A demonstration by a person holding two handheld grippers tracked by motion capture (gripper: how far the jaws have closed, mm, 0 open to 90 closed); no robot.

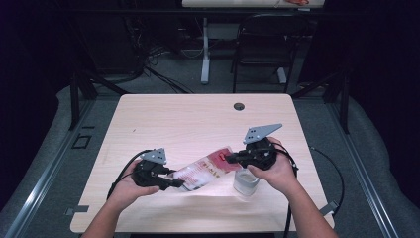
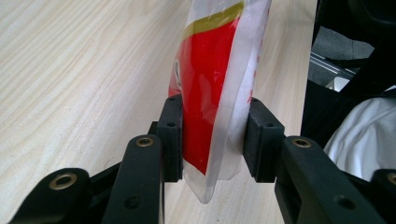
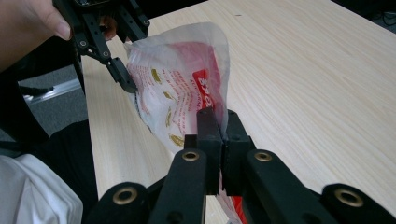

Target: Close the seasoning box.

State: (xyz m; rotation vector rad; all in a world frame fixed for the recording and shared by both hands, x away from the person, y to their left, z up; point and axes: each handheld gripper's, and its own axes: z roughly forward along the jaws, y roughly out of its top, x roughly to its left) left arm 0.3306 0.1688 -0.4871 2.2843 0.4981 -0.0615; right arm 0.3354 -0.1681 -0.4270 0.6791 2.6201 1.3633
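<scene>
From the high view, a red-and-white plastic pouch hangs stretched above the wooden bench between the left gripper and the right gripper, with a small clear cup standing on the bench just under the right hand. In the left gripper view, the jaws clamp the pouch near its lower edge. In the right gripper view, the jaws are pressed nearly together on the pouch's other end, the left gripper gripping it farther off.

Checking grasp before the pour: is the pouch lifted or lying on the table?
Lifted. The pouch hangs stretched between the left gripper and right gripper, both shut on its ends, above the table.
</scene>
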